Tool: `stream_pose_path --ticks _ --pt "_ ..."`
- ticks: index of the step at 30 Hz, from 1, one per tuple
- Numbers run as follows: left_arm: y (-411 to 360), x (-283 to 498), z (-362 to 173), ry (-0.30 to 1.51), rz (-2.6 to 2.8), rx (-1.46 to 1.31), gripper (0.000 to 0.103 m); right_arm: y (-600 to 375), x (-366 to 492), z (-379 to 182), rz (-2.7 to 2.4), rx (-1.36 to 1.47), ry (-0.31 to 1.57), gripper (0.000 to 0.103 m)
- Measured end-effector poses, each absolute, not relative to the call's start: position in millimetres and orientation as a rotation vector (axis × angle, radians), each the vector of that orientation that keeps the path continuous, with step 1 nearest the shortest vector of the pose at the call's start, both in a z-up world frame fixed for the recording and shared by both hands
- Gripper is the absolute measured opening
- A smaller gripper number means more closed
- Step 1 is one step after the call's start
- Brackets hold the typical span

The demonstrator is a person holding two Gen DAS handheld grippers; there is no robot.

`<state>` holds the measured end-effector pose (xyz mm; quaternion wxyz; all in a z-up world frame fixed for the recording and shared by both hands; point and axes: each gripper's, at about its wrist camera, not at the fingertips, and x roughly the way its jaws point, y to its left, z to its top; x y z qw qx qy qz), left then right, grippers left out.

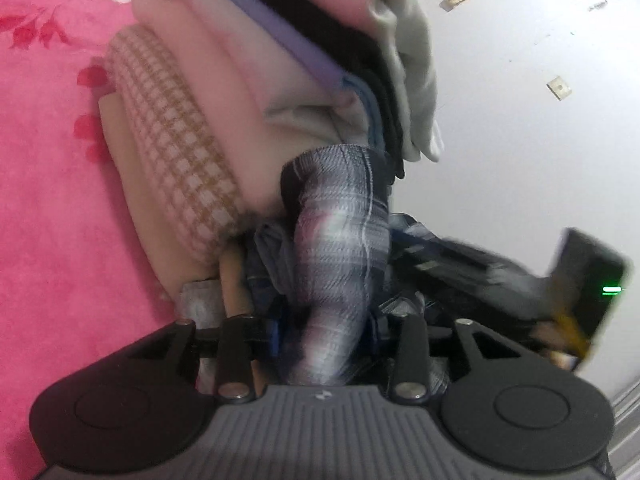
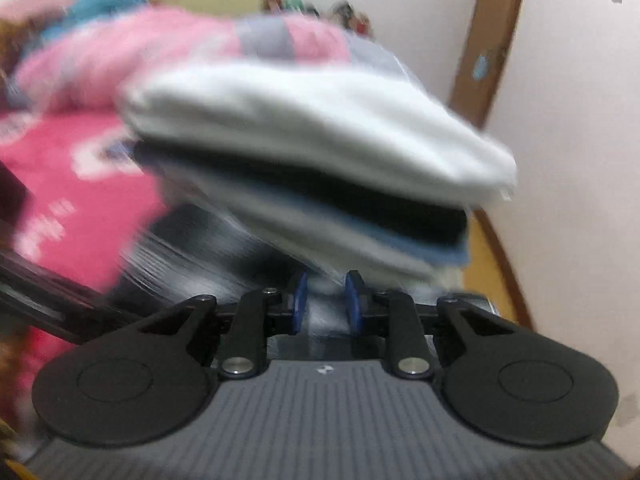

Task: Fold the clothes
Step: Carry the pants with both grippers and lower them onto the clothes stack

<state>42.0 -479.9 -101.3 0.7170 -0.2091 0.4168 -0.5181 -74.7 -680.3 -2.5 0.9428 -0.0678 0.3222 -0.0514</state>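
Both tongs clamp plaid cloth (image 1: 340,248): left tongs (image 1: 324,332) & right tongs (image 2: 326,300). Pull hard = folded pile (image 1: 248,92) could tip off bed (image 1: 48,200).

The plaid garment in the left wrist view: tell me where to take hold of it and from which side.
Grip the plaid garment on the thick rolled fold standing up between the left gripper fingers, coming from the near side, below the stack of folded clothes. That ridge is bunched and raised, so pads can close across it without disturbing the stack.
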Motion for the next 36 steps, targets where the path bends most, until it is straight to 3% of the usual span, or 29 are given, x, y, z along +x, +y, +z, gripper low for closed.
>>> stream_pose_path --ticks 9,16,22,29,34,36 --pt "-477.5 2.6 -100.1 0.791 -1.106 -0.370 0.042 -725.5 -112.9 -26.4 -0.017 0.077 0.531 0.021" --pt "-498.8 -3.2 -95.8 0.780 -1.071 -0.371 0.043 -723.4 -136.0 5.1 0.161 0.080 0.390 0.022" --pt "-501.8 -5.6 -96.0 0.767 -1.060 -0.381 0.045 -698.6 -103.5 13.3 0.367 -0.031 0.479 0.022" --pt "-495.7 -7.2 -102.0 0.802 -1.037 -0.419 0.045 -694.1 -51.3 -11.5 0.419 -0.058 0.712 0.023" --pt "-496.5 3.9 -104.5 0.844 -1.047 -0.454 0.047 -703.0 -53.9 -18.7 0.398 0.030 0.716 0.023" --pt "-494.9 17.4 -109.1 0.898 -1.067 -0.495 0.055 -705.6 -57.3 -16.7 0.381 0.081 0.682 0.024"
